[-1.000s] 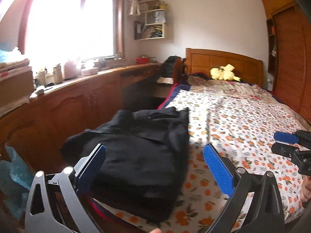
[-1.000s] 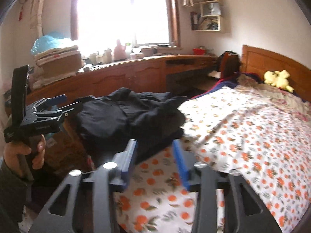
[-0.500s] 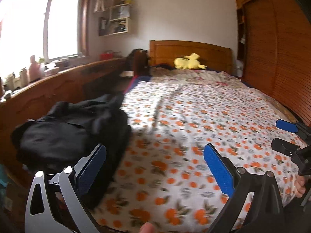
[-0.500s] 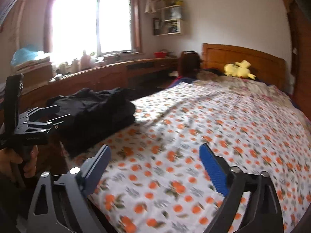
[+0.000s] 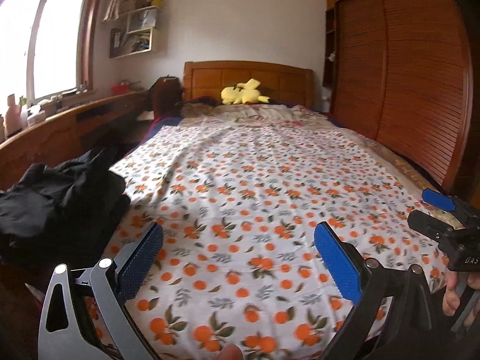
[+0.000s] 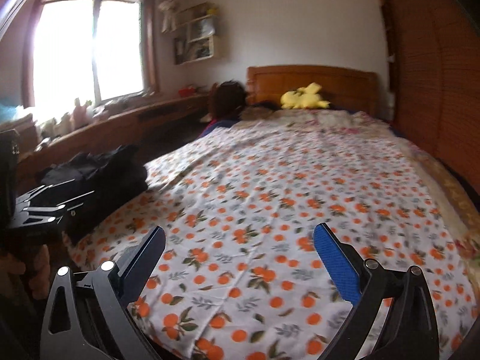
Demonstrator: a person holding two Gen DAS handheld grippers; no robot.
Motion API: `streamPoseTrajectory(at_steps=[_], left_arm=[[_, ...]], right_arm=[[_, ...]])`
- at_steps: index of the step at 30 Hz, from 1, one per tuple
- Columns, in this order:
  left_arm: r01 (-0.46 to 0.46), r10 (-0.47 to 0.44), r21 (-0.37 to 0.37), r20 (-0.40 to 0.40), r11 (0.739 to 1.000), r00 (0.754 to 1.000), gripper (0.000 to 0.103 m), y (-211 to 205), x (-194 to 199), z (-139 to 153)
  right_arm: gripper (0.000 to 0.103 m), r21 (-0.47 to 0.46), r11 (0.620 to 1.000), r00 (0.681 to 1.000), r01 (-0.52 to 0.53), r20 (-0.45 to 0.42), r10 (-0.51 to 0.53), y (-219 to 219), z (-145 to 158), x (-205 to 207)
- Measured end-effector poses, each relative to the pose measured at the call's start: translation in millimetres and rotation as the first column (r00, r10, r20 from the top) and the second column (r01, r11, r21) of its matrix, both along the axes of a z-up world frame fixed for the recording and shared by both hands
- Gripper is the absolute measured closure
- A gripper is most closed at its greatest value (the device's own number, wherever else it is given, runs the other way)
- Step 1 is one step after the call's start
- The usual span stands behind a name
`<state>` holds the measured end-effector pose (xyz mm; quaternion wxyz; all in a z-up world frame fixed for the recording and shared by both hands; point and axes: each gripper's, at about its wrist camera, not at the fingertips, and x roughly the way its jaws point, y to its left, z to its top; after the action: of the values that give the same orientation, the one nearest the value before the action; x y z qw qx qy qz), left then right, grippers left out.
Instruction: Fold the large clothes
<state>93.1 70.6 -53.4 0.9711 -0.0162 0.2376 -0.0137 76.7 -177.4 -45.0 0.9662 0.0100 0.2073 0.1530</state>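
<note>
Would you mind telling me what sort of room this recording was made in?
A home bedroom, by the look of it: a bed with an orange-patterned sheet and wooden headboard, a yellow plush toy by the pillows, and a slatted wooden wardrobe alongside.

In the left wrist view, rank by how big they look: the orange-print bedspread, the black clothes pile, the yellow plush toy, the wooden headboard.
1. Orange-print bedspread, largest by far.
2. Black clothes pile, though it sits close to the camera, which inflates it.
3. Wooden headboard, far away, so truly bigger than it looks.
4. Yellow plush toy, smallest.
</note>
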Motion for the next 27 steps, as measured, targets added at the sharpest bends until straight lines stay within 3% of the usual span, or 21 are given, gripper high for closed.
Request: streamPoseTrajectory(at_steps=[12,27], left_arm=[[0.050,-0.050,0.006,0.077,0.999,0.996,0.002,-56,-51,41],[0.047,-0.047,0.008,0.079,0.999,0.996,0.002,-62,-73,46]], right_arm=[[0.008,0.058,0.992,0.988,0.110,0.099,-0.115,-45,32,-57],[0.008,0.078,0.990,0.988,0.116,0.092,-0.123,-52,30,-66]])
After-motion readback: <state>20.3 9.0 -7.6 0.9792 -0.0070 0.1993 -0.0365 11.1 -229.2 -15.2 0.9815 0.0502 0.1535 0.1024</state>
